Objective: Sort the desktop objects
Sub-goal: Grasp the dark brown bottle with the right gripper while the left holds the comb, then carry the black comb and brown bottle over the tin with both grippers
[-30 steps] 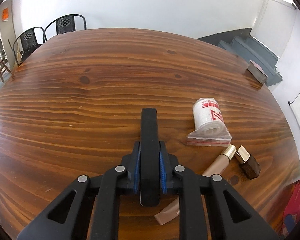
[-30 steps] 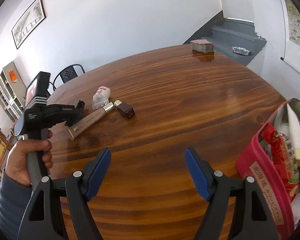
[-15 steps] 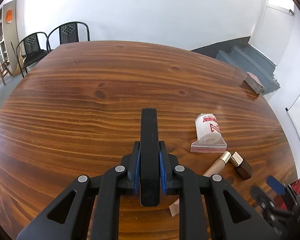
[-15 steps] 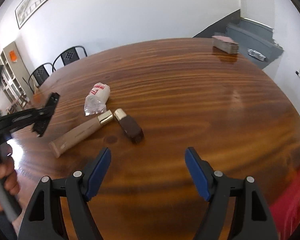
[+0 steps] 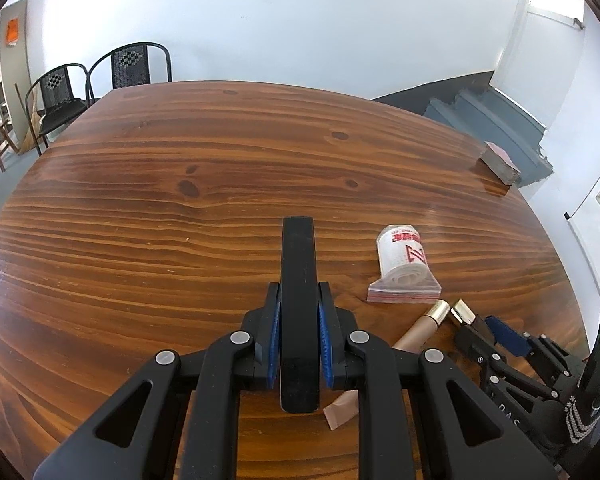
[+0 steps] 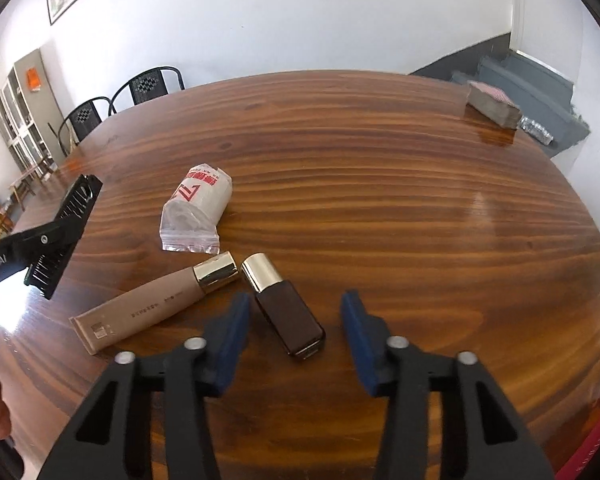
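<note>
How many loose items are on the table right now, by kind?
Gold-capped cosmetics: 2, beige tube and dark brown bottle
Bagged white roll: 1
Block at far edge: 1
Total: 4

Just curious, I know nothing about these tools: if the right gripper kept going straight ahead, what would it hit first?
Probably the dark brown bottle: it lies between the closing jaws of the right gripper, which are not yet touching it.

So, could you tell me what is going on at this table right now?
A person is sorting small things on a wooden table with two hand-held grippers. The left gripper is shut on a black comb, held above the table. The right gripper is closing around a dark brown bottle, pads not yet touching. A beige tube and a bagged white roll lie beside it.
</note>
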`<state>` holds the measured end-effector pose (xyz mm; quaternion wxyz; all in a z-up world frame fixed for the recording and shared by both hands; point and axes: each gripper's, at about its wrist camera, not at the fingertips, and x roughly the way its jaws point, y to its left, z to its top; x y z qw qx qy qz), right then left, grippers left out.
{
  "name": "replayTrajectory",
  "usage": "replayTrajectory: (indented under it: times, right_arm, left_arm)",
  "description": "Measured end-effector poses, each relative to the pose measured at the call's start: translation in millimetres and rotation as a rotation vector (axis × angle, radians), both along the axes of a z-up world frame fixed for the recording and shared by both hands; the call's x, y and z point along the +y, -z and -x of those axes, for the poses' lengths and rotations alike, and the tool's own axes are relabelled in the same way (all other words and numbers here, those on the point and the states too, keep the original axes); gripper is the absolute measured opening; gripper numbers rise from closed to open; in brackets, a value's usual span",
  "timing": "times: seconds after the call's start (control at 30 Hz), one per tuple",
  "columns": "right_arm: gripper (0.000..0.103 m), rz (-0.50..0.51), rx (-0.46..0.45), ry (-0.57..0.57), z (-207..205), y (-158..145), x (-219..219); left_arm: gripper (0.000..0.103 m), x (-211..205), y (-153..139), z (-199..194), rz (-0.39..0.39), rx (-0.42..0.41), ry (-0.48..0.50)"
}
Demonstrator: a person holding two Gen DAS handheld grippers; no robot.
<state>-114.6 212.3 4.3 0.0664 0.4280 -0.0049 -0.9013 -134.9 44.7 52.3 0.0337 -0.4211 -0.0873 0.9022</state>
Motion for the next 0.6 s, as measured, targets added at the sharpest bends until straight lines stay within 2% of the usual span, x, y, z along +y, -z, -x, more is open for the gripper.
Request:
replayTrajectory:
  times: [0.03, 0.1, 0.27, 0.4, 0.6]
  right_arm:
    - [0.028, 0.009, -0.002, 0.000, -2, 0, 1]
    - [0.022, 0.026, -0.005, 0.005, -6, -1, 4]
    - [0.022, 0.104, -0.004, 0.020, -26, -8, 15]
    - [0.022, 0.149, 0.034, 0.037, -50, -25, 23]
    - [0.022, 0.182, 0.103, 0.062, -88, -48, 30]
  left_arm:
    - [0.018, 1, -1, -1, -0.005, 0.000, 0.004]
    - [0.018, 4, -2, -2, -0.012, 0.001, 0.013]
    - [0.018, 13, -8, -7, -0.010, 0.019, 0.039]
    - [0.018, 22, -13, -11, -0.016, 0.032, 0.069]
    - [0.018, 39, -26, -22, -0.067, 0.049, 0.143]
